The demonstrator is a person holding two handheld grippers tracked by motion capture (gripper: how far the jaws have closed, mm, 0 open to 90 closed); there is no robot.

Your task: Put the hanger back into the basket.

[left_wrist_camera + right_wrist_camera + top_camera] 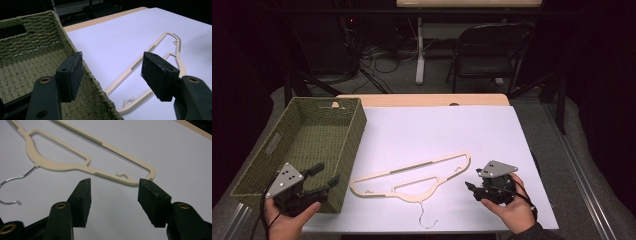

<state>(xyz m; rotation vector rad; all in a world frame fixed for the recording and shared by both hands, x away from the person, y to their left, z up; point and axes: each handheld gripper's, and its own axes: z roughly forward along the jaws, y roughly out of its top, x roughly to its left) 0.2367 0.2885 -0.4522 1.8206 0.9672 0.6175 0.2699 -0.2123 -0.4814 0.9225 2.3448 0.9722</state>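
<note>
A cream plastic hanger (pixel 427 163) with a thin wire hook (pixel 428 221) lies flat on the white sheet (pixel 437 130), hook toward the near edge. My right gripper (pixel 473 182) is held just right of the hanger's right end, jaws open and nothing between them. In the right gripper view the hanger (pixel 60 166) lies just beyond the gripper (pixel 114 182), its rounded end near the right jaw, its hook (pixel 12 180) at left. My left gripper (pixel 327 175) hovers open over the near right corner of the green woven basket (pixel 354 135). The left gripper (pixel 112 67) straddles the basket wall (pixel 30 42), with the hanger (pixel 150 48) beyond.
The basket looks empty and takes up the table's left side. The sheet covers most of a wooden table (pixel 422 100). A folding chair (pixel 492 50), a table leg and cables stand on the floor behind.
</note>
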